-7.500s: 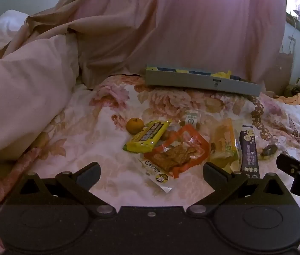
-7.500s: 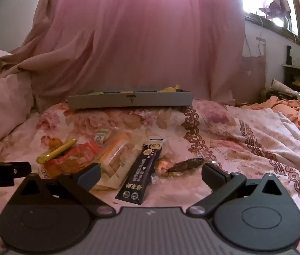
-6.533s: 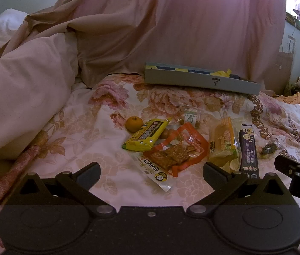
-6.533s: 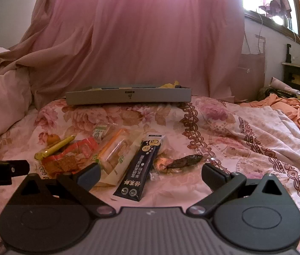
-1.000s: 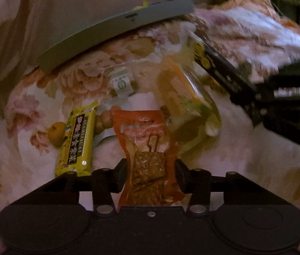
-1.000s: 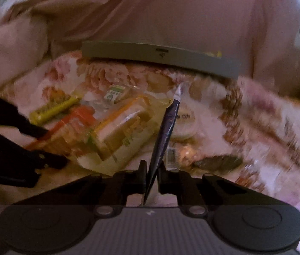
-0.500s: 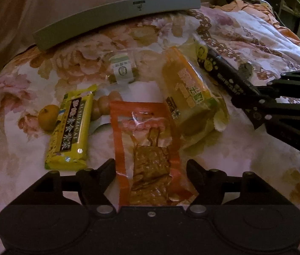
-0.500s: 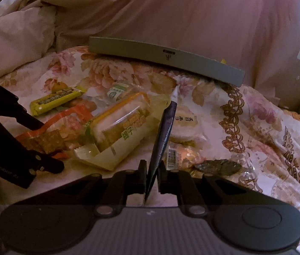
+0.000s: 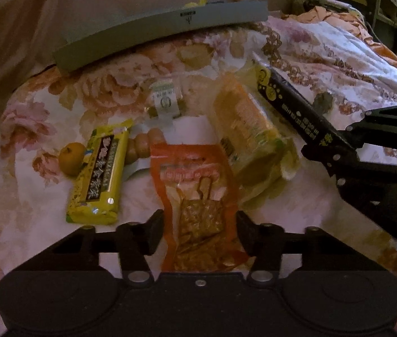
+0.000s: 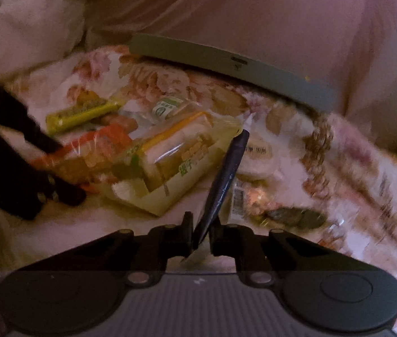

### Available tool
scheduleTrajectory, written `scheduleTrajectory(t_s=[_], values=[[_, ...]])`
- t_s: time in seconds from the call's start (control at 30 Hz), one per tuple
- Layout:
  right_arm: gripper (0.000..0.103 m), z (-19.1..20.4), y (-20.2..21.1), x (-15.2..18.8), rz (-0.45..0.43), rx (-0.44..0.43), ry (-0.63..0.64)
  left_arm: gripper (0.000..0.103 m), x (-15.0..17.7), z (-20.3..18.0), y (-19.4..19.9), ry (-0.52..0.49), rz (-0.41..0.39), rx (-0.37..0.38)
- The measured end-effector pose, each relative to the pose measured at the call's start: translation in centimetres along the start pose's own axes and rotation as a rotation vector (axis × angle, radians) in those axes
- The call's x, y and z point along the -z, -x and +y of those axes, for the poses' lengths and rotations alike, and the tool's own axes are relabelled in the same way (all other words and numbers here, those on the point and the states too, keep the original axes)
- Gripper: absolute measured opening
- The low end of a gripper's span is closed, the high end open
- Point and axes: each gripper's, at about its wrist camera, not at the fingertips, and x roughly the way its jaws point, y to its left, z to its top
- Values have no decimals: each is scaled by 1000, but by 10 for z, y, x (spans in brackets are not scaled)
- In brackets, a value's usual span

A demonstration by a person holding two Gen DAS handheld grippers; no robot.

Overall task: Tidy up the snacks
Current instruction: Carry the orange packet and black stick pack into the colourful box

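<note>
Snack packets lie on a floral bedspread. My left gripper (image 9: 199, 224) is open, its fingers either side of the lower end of an orange packet of brown pieces (image 9: 198, 193); I cannot tell if they touch it. My right gripper (image 10: 200, 234) is shut on a long dark packet (image 10: 226, 171), tilted up off the bed; it also shows in the left wrist view (image 9: 294, 109). A yellow bar (image 9: 100, 177), a small orange fruit (image 9: 70, 157), a yellow-orange cake packet (image 9: 243, 129) and a small green-labelled packet (image 9: 166, 99) lie around them.
A long grey tray (image 9: 156, 31) stands at the back of the bed, in front of a pink curtain (image 10: 254, 14). A white round packet (image 10: 257, 154) and a dark dried snack (image 10: 296, 216) lie to the right. A bunched quilt (image 10: 24, 45) lies at left.
My left gripper's fingers, half a second ago set wide, have closed in around the orange packet. My right gripper stays shut on the dark packet and is moving, blurring its view.
</note>
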Motion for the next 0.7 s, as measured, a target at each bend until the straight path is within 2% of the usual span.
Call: scheduleTrajectory(t_s=[0.13,0.23,0.5,0.7], values=[[9,2,2,-1,-14,65,64,48,0,1,2,18,0,3],[9,-4,3,-1,-22,59,37,45,1,2,4,35,-6,2],[9,-2,13,-3,-86,98,75,44,3,5,17,100,-17,11],[7,1,23,-6,-149,121,112,44,5,3,34,141,-67,-2]])
